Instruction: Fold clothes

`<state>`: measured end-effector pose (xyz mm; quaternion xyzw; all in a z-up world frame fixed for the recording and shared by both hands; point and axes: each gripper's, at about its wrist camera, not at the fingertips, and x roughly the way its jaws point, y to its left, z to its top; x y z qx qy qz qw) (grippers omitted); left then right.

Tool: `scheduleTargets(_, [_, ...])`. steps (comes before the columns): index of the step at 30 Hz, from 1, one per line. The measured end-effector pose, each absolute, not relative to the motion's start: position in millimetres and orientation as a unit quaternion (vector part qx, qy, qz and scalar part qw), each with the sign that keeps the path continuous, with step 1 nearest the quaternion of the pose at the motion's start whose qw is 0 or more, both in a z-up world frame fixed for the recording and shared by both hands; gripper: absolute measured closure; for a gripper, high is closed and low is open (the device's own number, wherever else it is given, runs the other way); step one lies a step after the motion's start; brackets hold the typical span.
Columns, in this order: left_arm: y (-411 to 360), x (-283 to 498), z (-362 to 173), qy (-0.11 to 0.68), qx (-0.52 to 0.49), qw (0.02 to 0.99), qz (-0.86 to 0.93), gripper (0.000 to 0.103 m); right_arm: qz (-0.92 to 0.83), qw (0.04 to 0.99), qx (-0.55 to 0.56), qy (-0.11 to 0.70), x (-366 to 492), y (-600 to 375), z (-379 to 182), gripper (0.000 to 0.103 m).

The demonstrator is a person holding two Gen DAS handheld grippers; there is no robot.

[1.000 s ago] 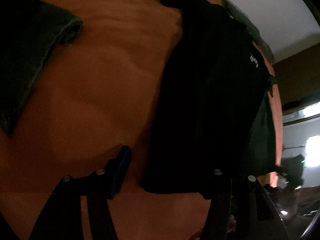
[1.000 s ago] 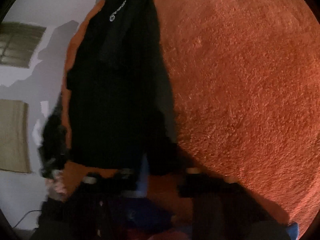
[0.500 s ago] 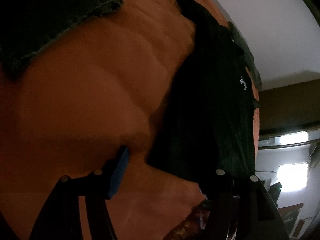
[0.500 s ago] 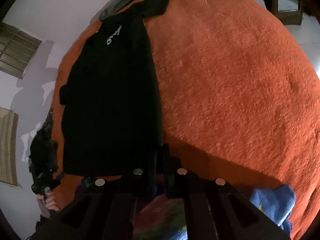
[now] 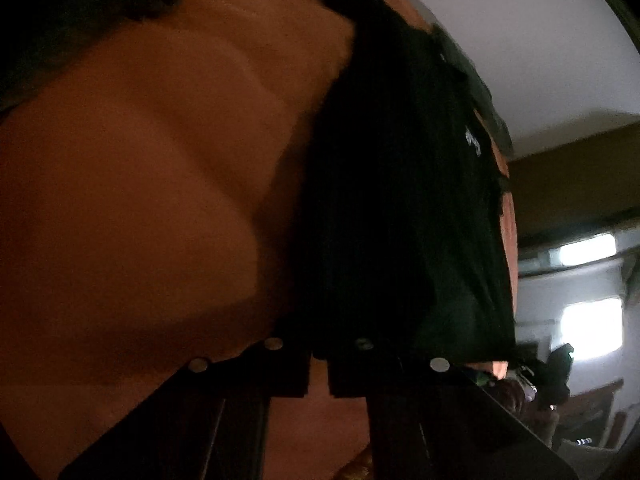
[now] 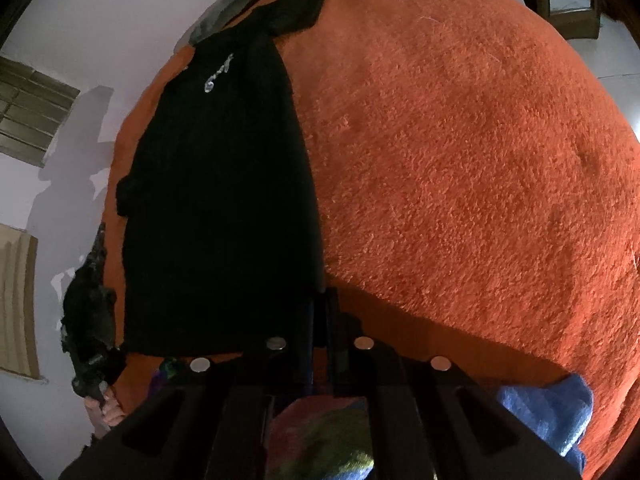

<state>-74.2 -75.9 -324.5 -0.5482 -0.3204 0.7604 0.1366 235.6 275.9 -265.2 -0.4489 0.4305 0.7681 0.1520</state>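
Observation:
A black T-shirt (image 6: 216,200) with a small white logo (image 6: 218,74) lies stretched lengthwise on an orange fuzzy blanket (image 6: 460,160). My right gripper (image 6: 320,308) is shut on the shirt's near right hem corner. In the left wrist view the same shirt (image 5: 400,200) runs away from me, and my left gripper (image 5: 320,360) is shut on its near hem edge. The right wrist view also shows a hand (image 6: 106,404) holding the left gripper's dark body at the shirt's other near corner.
A dark green garment (image 5: 60,20) lies at the far left of the blanket. A blue cloth (image 6: 552,412) and a multicoloured cloth (image 6: 320,432) sit at the near edge under my right gripper. A grey garment (image 6: 232,4) lies beyond the shirt by the white wall (image 6: 100,40).
My left gripper, open in both earlier frames, has shut on the shirt's hem. The right gripper shut on its corner between a second and half a second ago and has held since.

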Motion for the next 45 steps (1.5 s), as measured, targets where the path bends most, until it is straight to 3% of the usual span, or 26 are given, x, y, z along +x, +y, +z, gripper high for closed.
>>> scheduleTargets(8, [-93.7,-61.6,-323.9,-0.359,-0.524,0.116,0.764,0.098,0.759,0.192,-0.447,0.433,263.6,293.9,-271.8,0.103])
scheduleTargets(14, [-93.0,-63.4,-330.6,-0.362,-0.532,0.109,0.757,0.096,0.754,0.135,-0.433,0.474,258.6,306.1,-273.2,0.100])
scheduleTargets(15, [-93.5,-64.5,-332.3,-0.362,-0.536,0.107,0.756,0.096,0.758,0.127,-0.437,0.468,252.0,305.9,-270.6,0.091])
scheduleTargets(16, [-96.0,-64.7,-334.0,-0.362,-0.539,0.105,0.753,0.094,0.762,0.122,-0.440,0.459,245.3,305.9,-268.6,0.069])
scheduleTargets(18, [-100.9,-65.2,-337.4,-0.364,-0.545,0.101,0.749,0.088,0.768,0.112,-0.459,0.433,226.4,303.2,-267.2,0.044])
scheduleTargets(24, [-107.5,-60.9,-344.1,-0.377,-0.551,0.102,0.738,0.086,0.738,0.093,-0.511,0.431,194.3,300.5,-295.8,0.044])
scheduleTargets(27, [-105.2,-61.8,-348.2,-0.394,-0.553,0.107,0.726,0.086,0.720,0.089,-0.509,0.464,194.3,299.9,-313.9,0.063])
scheduleTargets(28, [-104.5,-62.1,-349.6,-0.400,-0.553,0.108,0.723,0.086,0.718,0.086,-0.502,0.475,196.7,300.2,-316.5,0.080])
scheduleTargets(30, [-102.2,-63.4,-351.7,-0.408,-0.553,0.108,0.718,0.086,0.711,0.071,-0.489,0.500,201.5,300.7,-321.2,0.099])
scheduleTargets(31, [-100.5,-63.6,-350.5,-0.403,-0.549,0.103,0.725,0.086,0.711,0.074,-0.480,0.509,205.2,302.1,-320.4,0.099])
scheduleTargets(32, [-99.9,-62.7,-348.6,-0.399,-0.545,0.099,0.731,0.098,0.712,0.080,-0.468,0.517,209.6,303.9,-318.6,0.099])
scheduleTargets(38, [-116.1,-34.8,-341.2,-0.462,-0.507,0.089,0.722,0.098,0.732,0.102,-0.426,0.521,238.8,308.3,-291.1,0.099])
scheduleTargets(45, [-109.4,-34.9,-348.8,-0.431,-0.527,0.079,0.728,0.098,0.734,0.131,-0.474,0.469,224.6,297.4,-309.4,0.099])
